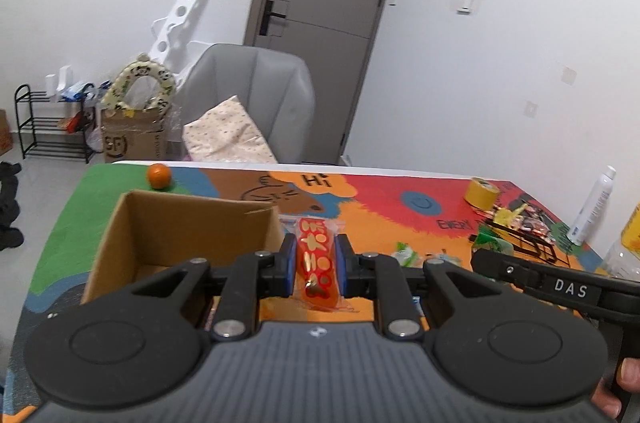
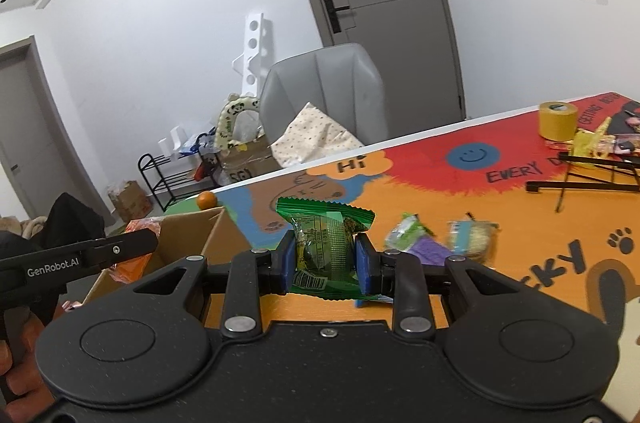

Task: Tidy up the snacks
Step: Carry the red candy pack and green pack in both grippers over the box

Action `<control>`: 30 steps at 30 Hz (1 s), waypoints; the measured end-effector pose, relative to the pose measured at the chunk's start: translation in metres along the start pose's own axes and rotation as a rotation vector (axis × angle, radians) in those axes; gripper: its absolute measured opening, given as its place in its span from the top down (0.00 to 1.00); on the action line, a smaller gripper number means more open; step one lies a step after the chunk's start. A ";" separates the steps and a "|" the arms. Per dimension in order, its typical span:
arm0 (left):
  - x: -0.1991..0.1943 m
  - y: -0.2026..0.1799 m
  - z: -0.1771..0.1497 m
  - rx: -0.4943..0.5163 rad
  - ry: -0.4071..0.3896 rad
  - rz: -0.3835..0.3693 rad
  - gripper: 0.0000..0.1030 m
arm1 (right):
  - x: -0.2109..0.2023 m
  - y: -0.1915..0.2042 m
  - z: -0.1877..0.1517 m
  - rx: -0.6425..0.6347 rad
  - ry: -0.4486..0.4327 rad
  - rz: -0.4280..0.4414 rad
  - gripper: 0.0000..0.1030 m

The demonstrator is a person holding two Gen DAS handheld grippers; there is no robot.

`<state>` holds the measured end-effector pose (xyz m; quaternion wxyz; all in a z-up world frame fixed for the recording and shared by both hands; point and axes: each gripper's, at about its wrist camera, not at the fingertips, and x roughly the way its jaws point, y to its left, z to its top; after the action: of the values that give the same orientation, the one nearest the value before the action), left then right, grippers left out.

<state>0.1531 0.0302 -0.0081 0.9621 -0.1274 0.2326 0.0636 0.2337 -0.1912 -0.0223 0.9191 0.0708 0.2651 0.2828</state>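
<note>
two readable marks – "das" right hand-held gripper (image 1: 532, 273), "genrobot.ai" left hand-held gripper (image 2: 100, 251).

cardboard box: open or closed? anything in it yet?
Open: the cardboard box has no lid or flaps over its top, and its inner walls show. Contents: cannot tell; the left gripper, shut on a red snack packet, hides most of the floor.

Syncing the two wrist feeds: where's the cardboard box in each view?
Left wrist: box sits left of centre, open, just left of the left tongs shut on a red snack.
Right wrist: box is at lower left, partly behind the left tongs' arm.
Shared landmark: the orange beyond the box's far side.
</note>
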 end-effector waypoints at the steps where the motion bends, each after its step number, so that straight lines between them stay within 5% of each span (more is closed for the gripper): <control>1: 0.000 0.005 0.000 -0.008 0.002 0.006 0.82 | 0.002 0.003 0.000 -0.003 0.002 0.006 0.73; 30: 0.023 0.095 0.005 -0.133 0.038 0.081 0.82 | 0.060 0.097 0.012 -0.142 0.082 0.100 0.73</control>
<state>0.1585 0.1240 -0.0356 0.9436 -0.1825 0.2510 0.1152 0.2346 -0.0769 -0.0119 0.8949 0.0071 0.2781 0.3490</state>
